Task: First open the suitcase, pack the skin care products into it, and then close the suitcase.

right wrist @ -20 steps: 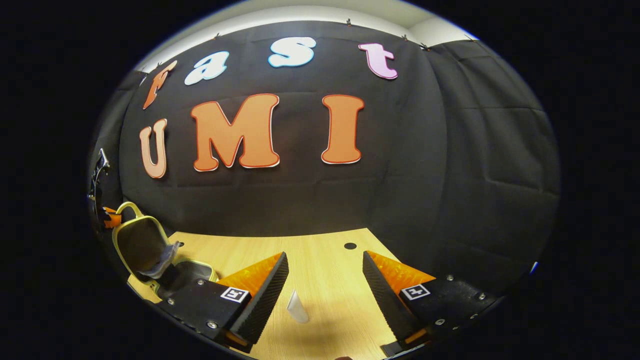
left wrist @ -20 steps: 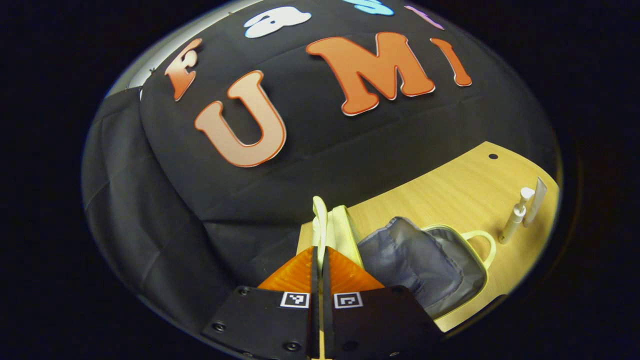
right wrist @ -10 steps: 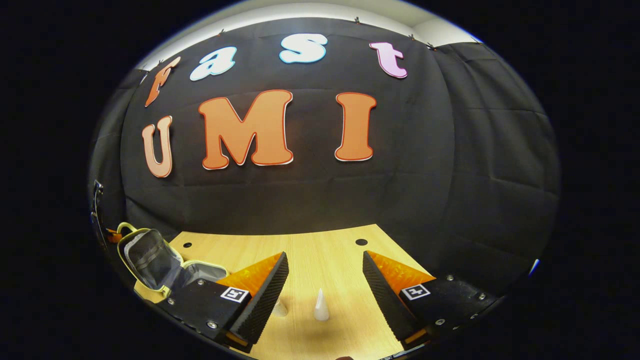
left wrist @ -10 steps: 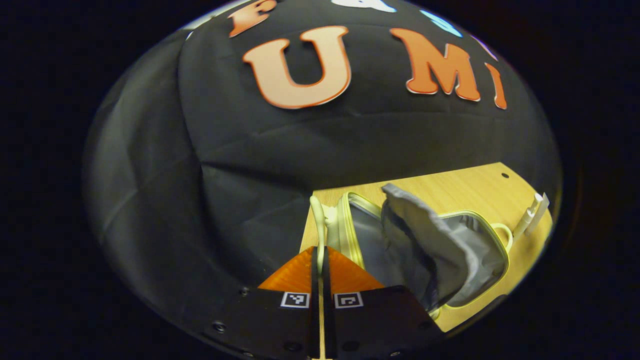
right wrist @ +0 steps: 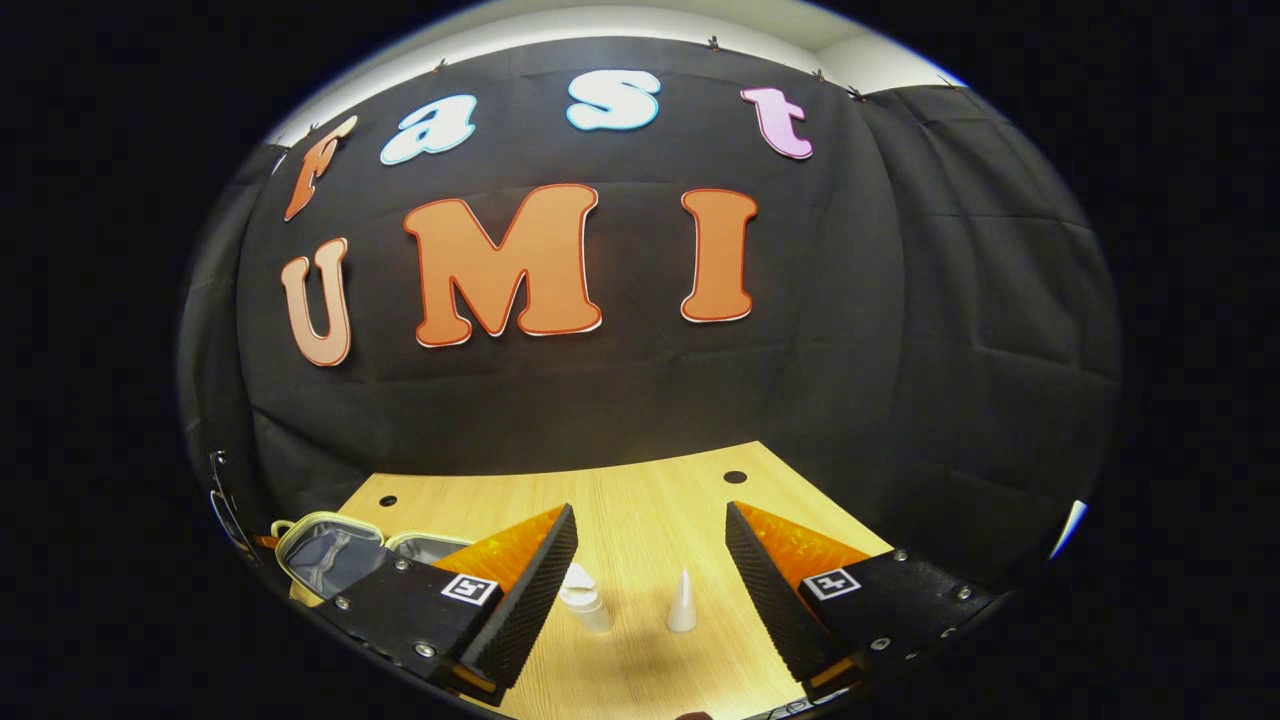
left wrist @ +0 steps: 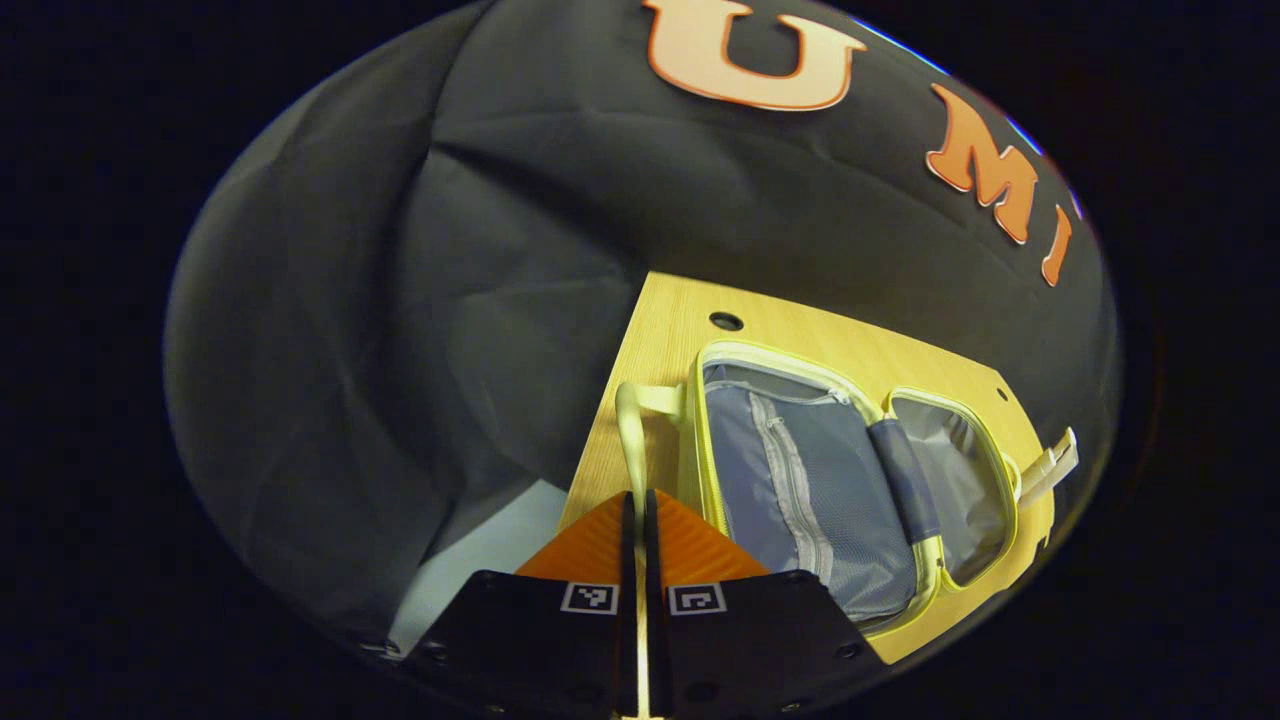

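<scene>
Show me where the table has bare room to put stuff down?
Bare wood runs behind the pump bottle and white tube, back to the table hole. The left corner is crowded: the open suitcase nearly fills it. Its grey halves hold nothing I can see.

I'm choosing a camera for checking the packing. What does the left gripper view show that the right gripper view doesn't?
Left gripper view: the suitcase's grey lining with its zipped pocket, and the left gripper shut on the suitcase handle.

Right gripper view: the right gripper open above a pump bottle and a white tube standing on the table.

Both: the opened suitcase on the wooden table.
</scene>
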Demonstrator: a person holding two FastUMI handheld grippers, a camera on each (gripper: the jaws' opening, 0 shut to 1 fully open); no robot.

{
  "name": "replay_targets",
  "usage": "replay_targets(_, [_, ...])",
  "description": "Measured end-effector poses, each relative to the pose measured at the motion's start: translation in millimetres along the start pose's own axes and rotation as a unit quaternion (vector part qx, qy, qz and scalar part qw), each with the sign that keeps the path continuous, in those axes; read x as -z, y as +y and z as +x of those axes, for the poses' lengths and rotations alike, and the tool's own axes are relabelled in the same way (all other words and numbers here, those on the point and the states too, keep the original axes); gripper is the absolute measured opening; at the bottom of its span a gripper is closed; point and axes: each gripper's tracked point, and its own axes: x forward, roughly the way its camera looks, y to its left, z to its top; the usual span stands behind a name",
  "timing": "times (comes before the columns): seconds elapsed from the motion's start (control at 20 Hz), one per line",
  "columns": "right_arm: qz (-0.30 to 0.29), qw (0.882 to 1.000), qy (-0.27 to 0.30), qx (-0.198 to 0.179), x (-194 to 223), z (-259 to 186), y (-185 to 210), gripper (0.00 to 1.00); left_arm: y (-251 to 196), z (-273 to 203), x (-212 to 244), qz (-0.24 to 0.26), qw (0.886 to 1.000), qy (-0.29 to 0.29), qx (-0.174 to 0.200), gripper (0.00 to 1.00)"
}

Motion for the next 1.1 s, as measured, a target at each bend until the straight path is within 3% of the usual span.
replay_targets(0.15, [-0.009, 1.0, -0.003, 0.003, -2.9, -3.0, 0.3, 0.95, 13.2, 3.4, 18.8, -0.008, 0.998, 0.043, -0.038, 0.11])
replay_targets(0.2, [-0.008, 1.0, -0.004, 0.003, -2.6, -2.8, 0.0, 0.95, 17.2, 3.7, 19.3, -0.007, 0.998, 0.047, -0.047, 0.23])
replay_targets(0.25, [-0.007, 1.0, -0.002, 0.003, -1.1, -2.4, -0.4, 0.95, 21.3, 0.5, 13.7, -0.005, 0.998, 0.037, -0.058, 0.23])
replay_targets(0.5, [-0.006, 1.0, 0.005, -0.003, 5.9, 3.9, -8.9, 0.95, 19.5, -18.8, -8.3, 0.014, 0.996, 0.006, -0.089, 0.87])
replay_targets(0.6, [-0.001, 1.0, 0.006, -0.004, 7.6, 10.2, -17.9, 0.95, 10.4, -38.8, -32.8, 0.035, 0.992, -0.027, -0.118, 0.99])
replay_targets(0.7, [0.004, 1.0, 0.007, -0.004, 10.2, 15.9, -30.6, 0.95, -16.5, -68.1, -64.5, 0.062, 0.985, -0.081, -0.138, 0.99])
replay_targets(0.85, [0.004, 1.0, 0.005, -0.007, 11.6, 25.8, -45.9, 0.95, -92.5, -115.0, -107.9, 0.099, 0.974, -0.161, -0.127, 0.98])
replay_targets(1.1, [0.008, 1.0, 0.008, -0.026, 21.7, 33.6, -68.5, 0.95, -265.5, -164.4, -122.5, 0.123, 0.96, -0.247, -0.046, 0.96])
